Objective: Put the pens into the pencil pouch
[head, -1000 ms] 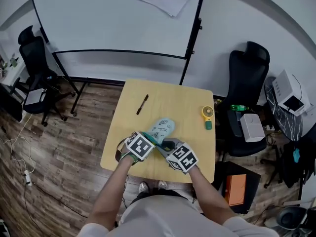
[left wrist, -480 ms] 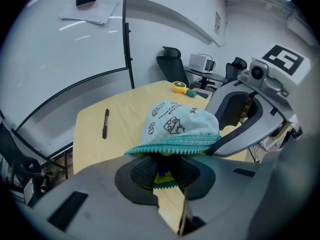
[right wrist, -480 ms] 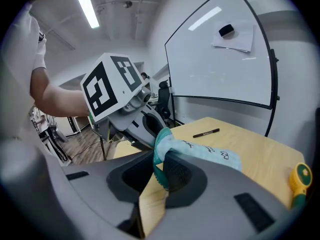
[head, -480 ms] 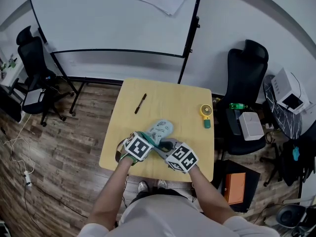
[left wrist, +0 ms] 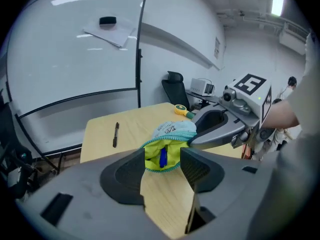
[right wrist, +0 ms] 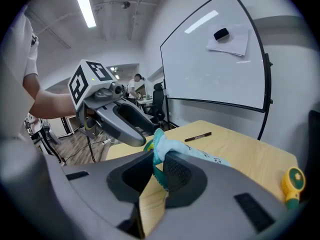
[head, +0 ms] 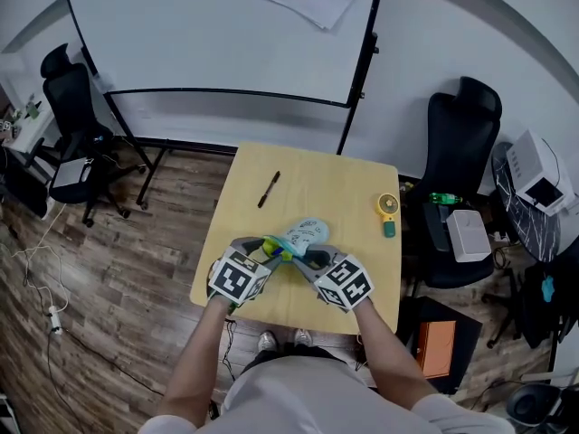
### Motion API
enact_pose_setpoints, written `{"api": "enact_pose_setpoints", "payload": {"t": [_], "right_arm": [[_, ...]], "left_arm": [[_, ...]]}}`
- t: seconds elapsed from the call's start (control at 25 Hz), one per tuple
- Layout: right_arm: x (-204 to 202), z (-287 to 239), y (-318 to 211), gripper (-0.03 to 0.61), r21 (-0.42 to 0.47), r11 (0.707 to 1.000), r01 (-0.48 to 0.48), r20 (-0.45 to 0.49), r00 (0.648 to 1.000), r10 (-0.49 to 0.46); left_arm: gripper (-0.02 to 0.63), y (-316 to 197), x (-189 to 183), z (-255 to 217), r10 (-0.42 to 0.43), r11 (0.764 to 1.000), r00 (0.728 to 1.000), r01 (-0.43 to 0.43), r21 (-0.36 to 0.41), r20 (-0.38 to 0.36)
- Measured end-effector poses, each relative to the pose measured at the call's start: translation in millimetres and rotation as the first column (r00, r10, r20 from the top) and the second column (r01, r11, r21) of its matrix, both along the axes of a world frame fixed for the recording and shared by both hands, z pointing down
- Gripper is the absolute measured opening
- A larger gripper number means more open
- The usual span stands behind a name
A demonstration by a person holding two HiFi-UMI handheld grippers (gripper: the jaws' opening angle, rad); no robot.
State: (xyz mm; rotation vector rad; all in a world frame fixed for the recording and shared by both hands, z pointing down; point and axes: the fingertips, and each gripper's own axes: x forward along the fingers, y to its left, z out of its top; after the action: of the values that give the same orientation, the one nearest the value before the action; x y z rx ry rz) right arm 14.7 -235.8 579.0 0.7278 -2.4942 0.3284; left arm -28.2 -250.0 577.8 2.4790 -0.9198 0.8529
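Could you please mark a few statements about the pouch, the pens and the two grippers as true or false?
1. The right gripper is shut on the rim of the light blue fabric pencil pouch. True.
2. The pouch is zipped shut. False: its mouth gapes, showing yellow lining.
3. A blue pen lies inside the pouch. True.
4. The black pen is in the pouch. False: it lies apart on the wooden table.
5. The left gripper clamps the black pen. False: its jaws stand apart, holding nothing.
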Motion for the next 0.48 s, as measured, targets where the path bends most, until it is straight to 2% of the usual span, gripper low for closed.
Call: {"api": "enact_pose_setpoints", "payload": {"t": [0.08,0.2,0.32,0.48], "right_arm": [[2,-3,-7,0.058,0.009,1.0,-0.018,-0.004,1.0,0.018],[7,-8,-17,0.058,0.021,0.998,-0.052,-0.004,0.999,0.052],[9,-12,-23,0.058,0.028,0.996,-0.08,-0.002,0.997,0.08],[6,-15,-27,0.058,0.038,0.995,-0.09,-0.015,0.996,0.091]], "left_arm": [[0.219,-4,-13,-14,-0.064,0.997,0.995,0.067,0.04,-0.071],[0.218,-12,-36,-29,-0.151,0.98,0.977,0.168,0.107,-0.149],[0.218,-17,-59,-31,-0.214,0.962,0.96,0.239,0.134,-0.178],[0.215,-26,-79,-21,-0.264,0.952,0.948,0.286,0.111,-0.18]]}}
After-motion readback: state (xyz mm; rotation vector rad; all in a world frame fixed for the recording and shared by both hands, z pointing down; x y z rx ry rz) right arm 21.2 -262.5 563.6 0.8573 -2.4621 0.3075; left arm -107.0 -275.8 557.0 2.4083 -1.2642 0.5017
